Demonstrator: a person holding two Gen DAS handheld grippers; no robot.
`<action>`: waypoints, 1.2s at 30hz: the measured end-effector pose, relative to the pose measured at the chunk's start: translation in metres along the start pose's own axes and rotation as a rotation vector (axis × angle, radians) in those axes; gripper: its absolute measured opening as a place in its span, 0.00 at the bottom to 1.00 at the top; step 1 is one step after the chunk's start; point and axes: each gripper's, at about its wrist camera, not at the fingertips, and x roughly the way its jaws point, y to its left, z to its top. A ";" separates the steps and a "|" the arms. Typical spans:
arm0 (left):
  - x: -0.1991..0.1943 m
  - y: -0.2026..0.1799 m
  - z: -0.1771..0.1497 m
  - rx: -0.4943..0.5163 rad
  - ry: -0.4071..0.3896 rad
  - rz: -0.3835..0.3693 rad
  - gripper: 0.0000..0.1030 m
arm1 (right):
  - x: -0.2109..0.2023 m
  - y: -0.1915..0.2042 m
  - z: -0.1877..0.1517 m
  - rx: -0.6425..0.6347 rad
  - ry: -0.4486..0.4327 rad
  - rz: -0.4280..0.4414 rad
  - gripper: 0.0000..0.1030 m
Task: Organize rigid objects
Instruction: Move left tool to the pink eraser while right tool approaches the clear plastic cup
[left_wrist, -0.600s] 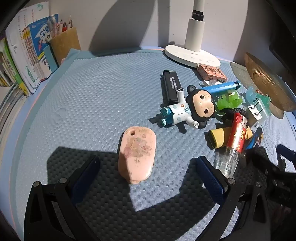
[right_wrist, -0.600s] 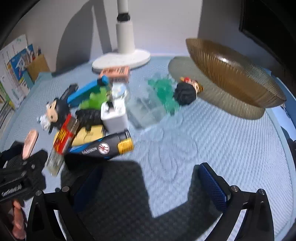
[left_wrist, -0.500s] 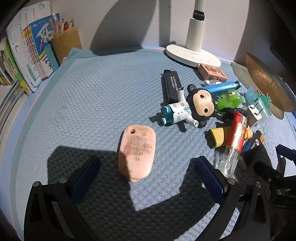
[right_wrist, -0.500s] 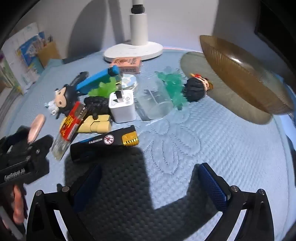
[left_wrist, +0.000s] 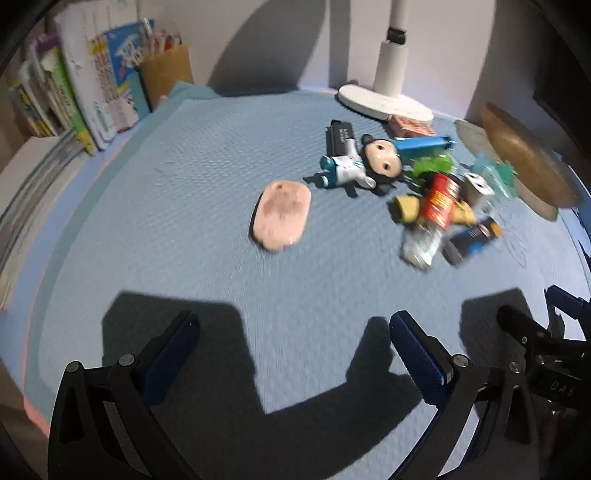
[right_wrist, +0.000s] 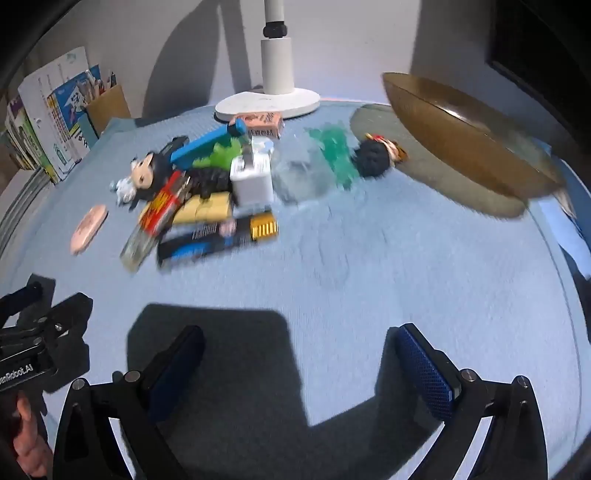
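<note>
So far, almost nothing of the organizing is seen as done. The left tongs (left_wrist: 291, 341) are held wide apart above the blue mat (left_wrist: 184, 206) and nothing is grasped between them; the right tongs (right_wrist: 295, 350) are also spread and empty, well apart from the things. The rigid objects are found in one mixed pile (right_wrist: 207, 192) near the middle of the counter: a monkey figure (left_wrist: 369, 166), a red lighter (left_wrist: 437, 201), a black and blue lighter (right_wrist: 218, 236), a white charger (right_wrist: 251, 181) and others, touching or lying over each other. Only the pink oval piece (left_wrist: 282, 214) is set apart, to the left of the pile. The brown bowl (right_wrist: 461, 129) at the right is tilted, and nothing can be seen inside it. It is judged that nearly all the sorting is still left, and no object is chosen yet.
</note>
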 end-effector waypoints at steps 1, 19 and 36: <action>-0.007 -0.001 -0.004 0.005 -0.018 0.004 0.99 | -0.009 0.000 -0.008 0.029 -0.008 -0.021 1.00; -0.163 -0.021 -0.048 0.062 -0.420 0.017 0.99 | -0.172 0.019 -0.037 0.111 -0.361 -0.099 1.00; -0.190 0.037 -0.051 -0.021 -0.456 0.137 0.99 | -0.179 0.009 -0.051 0.144 -0.391 -0.030 1.00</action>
